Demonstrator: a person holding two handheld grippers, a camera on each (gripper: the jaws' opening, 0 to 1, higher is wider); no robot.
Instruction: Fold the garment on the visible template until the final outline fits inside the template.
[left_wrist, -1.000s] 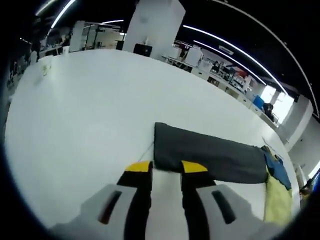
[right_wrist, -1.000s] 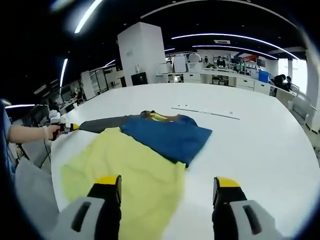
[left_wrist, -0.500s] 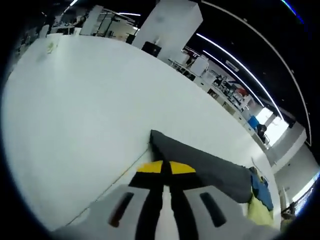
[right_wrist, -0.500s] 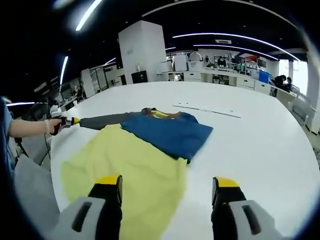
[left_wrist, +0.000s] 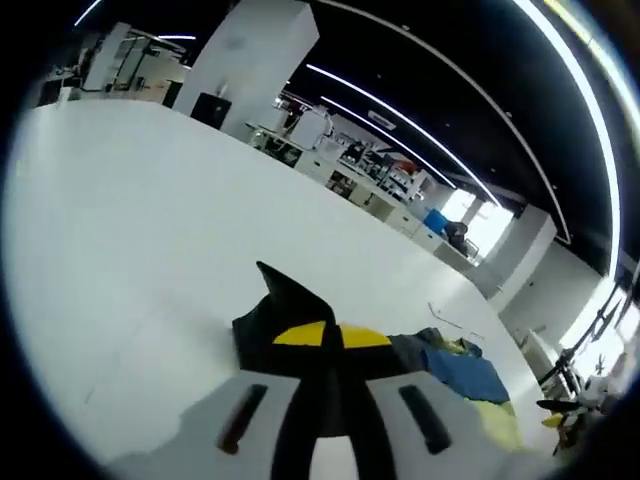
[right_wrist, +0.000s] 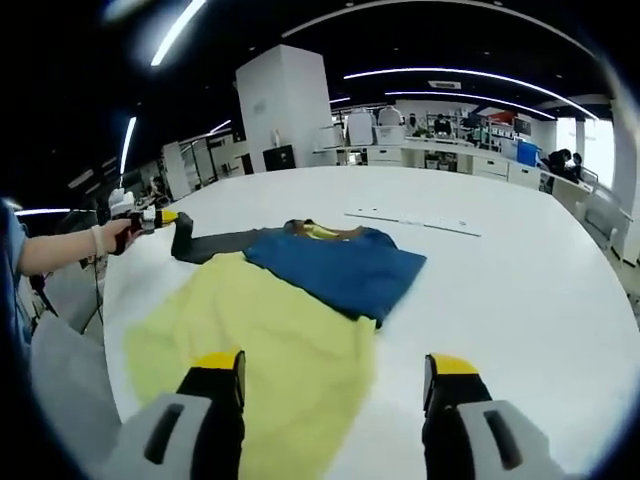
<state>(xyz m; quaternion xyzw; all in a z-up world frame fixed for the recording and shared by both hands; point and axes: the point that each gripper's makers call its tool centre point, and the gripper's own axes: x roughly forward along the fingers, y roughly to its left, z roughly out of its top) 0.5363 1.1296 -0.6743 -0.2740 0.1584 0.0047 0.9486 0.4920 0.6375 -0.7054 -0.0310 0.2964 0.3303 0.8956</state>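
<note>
Garment (right_wrist: 300, 300): yellow, blue, grey sleeve (left_wrist: 275, 310); spread on white table (right_wrist: 520, 280). No legible writing or labels. Left gripper (left_wrist: 332, 336): jaws closed, pinching sleeve end, lifted. Right gripper (right_wrist: 335, 372): jaws wide apart, holding nothing, above yellow hem.

No text, label, brand, number or sign can be read in either view; the garment (right_wrist: 300, 300) is seen to carry no legible print; nothing legible is found on the white table (right_wrist: 500, 260); the furniture and fittings at the far side of the room are too small and blurred for any writing to be made out.
</note>
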